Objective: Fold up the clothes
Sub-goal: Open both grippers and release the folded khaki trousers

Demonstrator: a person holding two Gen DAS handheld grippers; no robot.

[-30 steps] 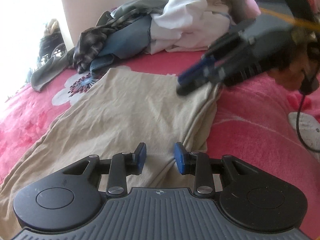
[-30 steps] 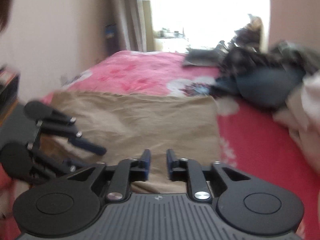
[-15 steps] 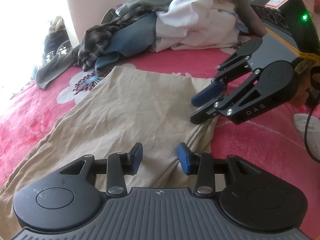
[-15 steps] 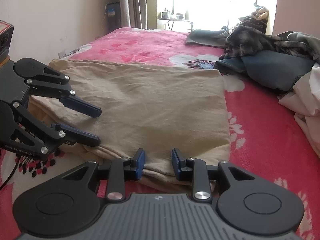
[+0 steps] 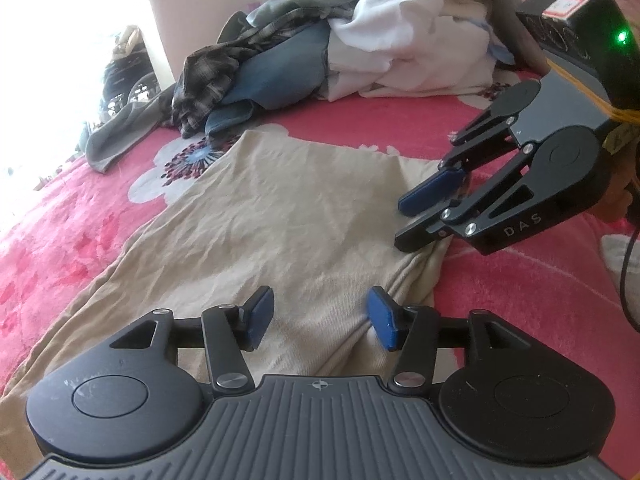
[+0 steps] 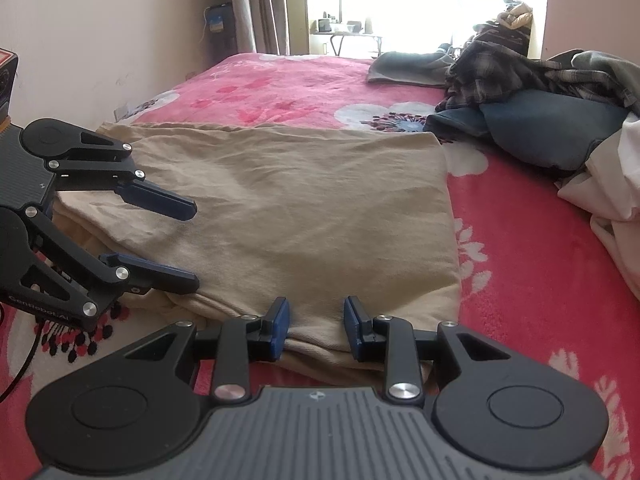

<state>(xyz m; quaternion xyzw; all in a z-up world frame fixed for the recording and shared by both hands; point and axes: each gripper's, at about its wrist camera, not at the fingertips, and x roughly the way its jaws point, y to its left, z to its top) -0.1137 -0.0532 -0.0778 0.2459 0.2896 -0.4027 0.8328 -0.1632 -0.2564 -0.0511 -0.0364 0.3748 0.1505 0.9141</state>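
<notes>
Beige garment (image 5: 280, 216) first: it lies spread flat on the pink floral blanket (image 5: 520, 312), already doubled over itself as far as we can judge, since a thicker rolled edge of two or more layers runs along the side nearest both grippers. We read that as one fold made and at least one more needed to bring it down to a compact bundle. Its cloth looks like a soft, fine-ribbed knit, lightly creased across the top, with a straight far hem and a limp, slightly bunched near edge.

Our left gripper (image 5: 320, 316) hangs over that near edge with its blue pads spread apart, nothing between them. Our right gripper (image 6: 316, 324) sits just at the neighbouring side of the garment, its fingers also parted and empty, the folded edge directly ahead of them. We expect each to need a pinch through all the layers before lifting, because thin knit like this slips and sags.

Beyond the garment, the blanket is plush and fuzzy, pink with white and dark flowers. Farther back waits a heap of unfolded clothes (image 5: 320, 60): plaid fabric, something blue and denim-like, grey cloth, crumpled white pieces. Most of the work, we judge, is left.
</notes>
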